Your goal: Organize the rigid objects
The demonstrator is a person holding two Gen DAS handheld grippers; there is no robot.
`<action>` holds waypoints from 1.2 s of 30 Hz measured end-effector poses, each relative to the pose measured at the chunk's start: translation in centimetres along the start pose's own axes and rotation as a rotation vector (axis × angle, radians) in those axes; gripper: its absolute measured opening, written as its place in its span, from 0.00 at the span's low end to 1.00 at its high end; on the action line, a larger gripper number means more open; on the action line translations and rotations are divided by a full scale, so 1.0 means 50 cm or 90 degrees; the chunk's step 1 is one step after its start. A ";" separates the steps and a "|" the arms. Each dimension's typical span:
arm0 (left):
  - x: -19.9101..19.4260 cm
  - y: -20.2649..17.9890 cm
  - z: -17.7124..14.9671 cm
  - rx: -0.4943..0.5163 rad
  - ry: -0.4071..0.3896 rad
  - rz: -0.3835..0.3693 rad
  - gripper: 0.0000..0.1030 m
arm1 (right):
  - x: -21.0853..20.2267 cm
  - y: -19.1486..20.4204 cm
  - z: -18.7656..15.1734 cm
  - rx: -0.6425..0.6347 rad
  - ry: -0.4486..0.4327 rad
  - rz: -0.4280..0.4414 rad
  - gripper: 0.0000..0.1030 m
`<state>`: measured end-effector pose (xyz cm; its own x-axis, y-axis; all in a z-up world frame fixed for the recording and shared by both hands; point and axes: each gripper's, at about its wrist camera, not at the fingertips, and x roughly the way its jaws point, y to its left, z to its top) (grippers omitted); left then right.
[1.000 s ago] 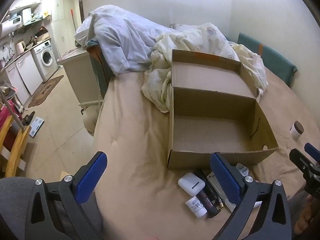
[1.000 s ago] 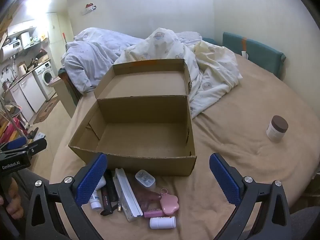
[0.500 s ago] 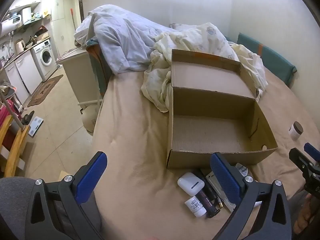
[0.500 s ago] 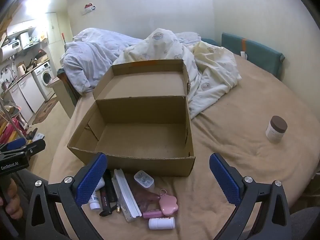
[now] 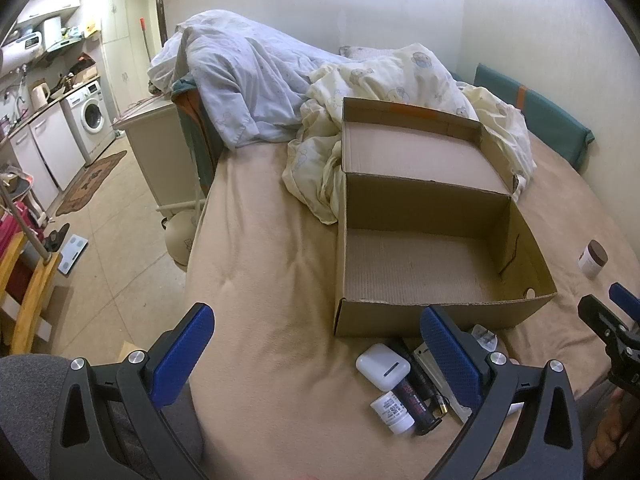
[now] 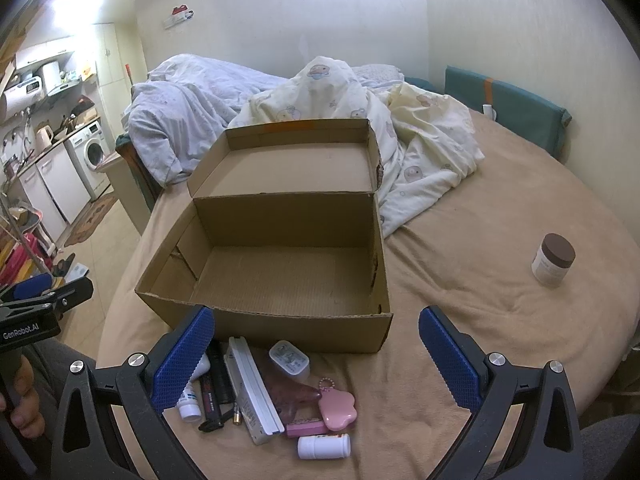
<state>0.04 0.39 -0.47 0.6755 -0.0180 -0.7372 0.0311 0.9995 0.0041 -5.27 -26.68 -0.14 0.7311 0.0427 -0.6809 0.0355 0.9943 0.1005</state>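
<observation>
An open, empty cardboard box (image 6: 280, 322) stands on the tan bed; it also shows in the left wrist view (image 5: 400, 314). A pile of small items lies in front of it: a white earbud case (image 5: 383, 366), a small white bottle (image 6: 324, 446), a pink paw-shaped case (image 6: 338, 404), a white plug (image 6: 289, 359), a long white case (image 6: 252, 392) and dark tubes (image 6: 214, 392). A brown-lidded jar (image 6: 553, 258) stands apart to the right. My left gripper (image 5: 320, 356) and right gripper (image 6: 318, 360) are open and empty, held above the pile.
Rumpled quilts (image 6: 420, 148) lie behind the box. A teal headboard cushion (image 6: 508, 108) lines the wall. The bed's left edge drops to a tiled floor (image 5: 100, 248) with a cabinet (image 5: 160, 152) and a washing machine (image 5: 94, 116).
Both grippers have drifted very slightly; the box and the items lie as before. Both stay open.
</observation>
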 end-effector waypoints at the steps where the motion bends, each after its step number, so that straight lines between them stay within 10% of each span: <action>1: 0.001 0.001 -0.001 -0.001 0.000 0.000 1.00 | 0.001 0.000 0.000 -0.001 0.000 0.000 1.00; 36: 0.006 0.005 -0.002 -0.003 0.014 0.005 1.00 | 0.009 0.011 -0.007 -0.011 0.010 -0.005 1.00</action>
<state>0.19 0.64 -0.76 0.6590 -0.0095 -0.7521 0.0220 0.9997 0.0067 -5.18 -26.11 -0.64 0.7202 0.0356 -0.6928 0.0295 0.9962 0.0818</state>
